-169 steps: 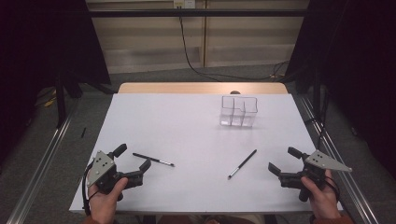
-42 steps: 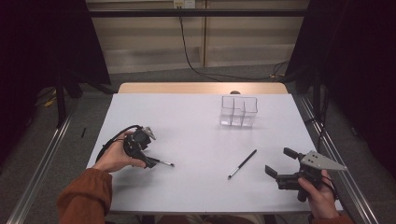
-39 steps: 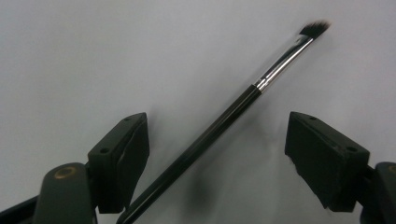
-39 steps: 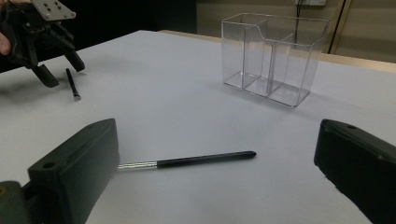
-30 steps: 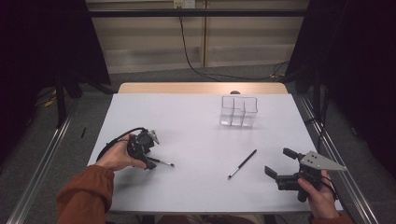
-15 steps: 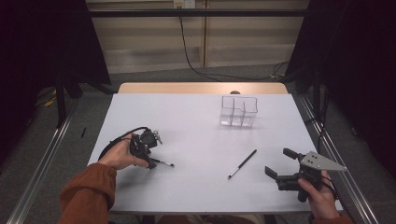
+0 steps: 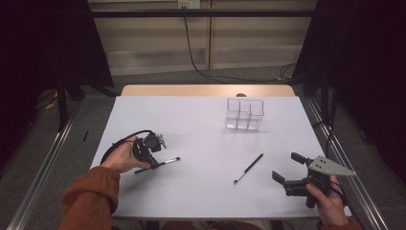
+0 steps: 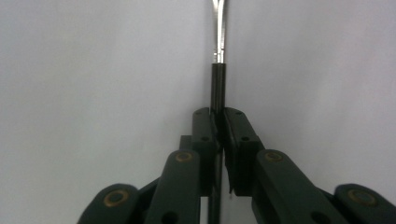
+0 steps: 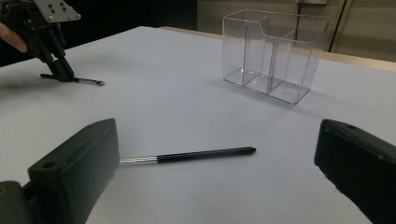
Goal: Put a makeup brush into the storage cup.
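High view: the left tongs [image 7: 154, 163] are seen pinched on a thin brush [image 7: 165, 163] at the near left of the white tabletop [image 7: 201, 124], the jaws having just been closing on its dark handle. In the left gripper view the brush [image 8: 218, 70] is clamped between the two black jaws, its metal collar pointing away over the sheet; it appears still to lie on the surface. The right tongs [image 7: 287, 175] are held spread and empty at the near right, well apart from a second brush [image 7: 248, 168], which lies flat in front of them. In the right gripper view that second brush [image 9: 187, 155] is seen between the wide jaws but untouched.

The work is judged to be at an early stage: one brush is gripped but not lifted, the other is not yet taken, and the clear three-part holder [image 7: 244, 114] toward the far right of the tabletop is empty. Both brushes, it is supposed, remain to be carried there.

The tabletop is covered in plain white, with a wooden edge at the far side. Dark curtains, a pale wall and a black cable [image 7: 198, 57] on the grey floor are seen behind.
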`<state>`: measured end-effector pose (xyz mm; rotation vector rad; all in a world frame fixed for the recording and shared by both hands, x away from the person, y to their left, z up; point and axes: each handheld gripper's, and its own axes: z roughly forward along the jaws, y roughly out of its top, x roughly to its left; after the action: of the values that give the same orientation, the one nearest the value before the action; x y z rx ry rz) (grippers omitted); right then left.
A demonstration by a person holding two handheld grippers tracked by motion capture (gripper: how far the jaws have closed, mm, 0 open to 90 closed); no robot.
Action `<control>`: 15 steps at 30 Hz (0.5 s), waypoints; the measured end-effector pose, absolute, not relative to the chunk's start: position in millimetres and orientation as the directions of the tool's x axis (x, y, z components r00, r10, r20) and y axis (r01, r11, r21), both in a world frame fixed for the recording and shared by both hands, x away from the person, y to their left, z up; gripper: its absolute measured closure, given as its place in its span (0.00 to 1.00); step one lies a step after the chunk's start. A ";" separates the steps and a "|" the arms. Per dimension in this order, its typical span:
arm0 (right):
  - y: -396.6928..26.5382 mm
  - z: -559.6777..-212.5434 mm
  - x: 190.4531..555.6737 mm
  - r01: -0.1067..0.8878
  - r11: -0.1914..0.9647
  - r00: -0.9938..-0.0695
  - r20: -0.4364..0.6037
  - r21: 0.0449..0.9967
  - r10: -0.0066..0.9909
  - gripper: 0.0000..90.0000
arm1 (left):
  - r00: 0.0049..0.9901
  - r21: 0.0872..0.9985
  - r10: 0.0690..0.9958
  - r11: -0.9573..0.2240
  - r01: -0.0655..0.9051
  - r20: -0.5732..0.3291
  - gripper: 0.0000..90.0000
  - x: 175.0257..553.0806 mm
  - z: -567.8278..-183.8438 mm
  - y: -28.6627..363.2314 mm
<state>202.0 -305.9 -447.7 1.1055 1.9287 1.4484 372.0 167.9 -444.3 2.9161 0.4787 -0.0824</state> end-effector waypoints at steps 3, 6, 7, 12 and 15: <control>-306.0 -447.6 201.5 0.314 0.112 -0.555 0.087 0.943 0.828 0.00 | 0.945 0.178 0.314 -0.929 0.325 -0.090 0.94 372.4 -444.4 168.6; -306.3 -447.5 201.3 0.315 0.110 -0.552 0.088 0.943 0.829 0.00 | 0.951 0.185 0.301 -0.933 0.310 -0.076 0.94 370.4 -444.2 168.9; -306.3 -447.6 201.2 0.316 0.111 -0.552 0.088 0.942 0.829 0.00 | 0.949 0.187 0.305 -0.931 0.314 -0.073 0.94 369.8 -444.1 169.0; -304.9 -447.5 201.8 0.313 0.117 -0.558 0.083 0.942 0.826 0.00 | 0.943 0.198 0.323 -0.922 0.332 -0.078 0.94 369.7 -443.6 170.6; -305.1 -447.5 202.1 0.313 0.116 -0.557 0.083 0.943 0.827 0.00 | 0.933 0.230 0.346 -0.905 0.359 -0.095 0.94 369.8 -443.8 175.5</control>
<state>202.1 -305.1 -447.5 1.1015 1.9302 1.4441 369.8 175.5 -443.8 2.8464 0.5271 -0.0755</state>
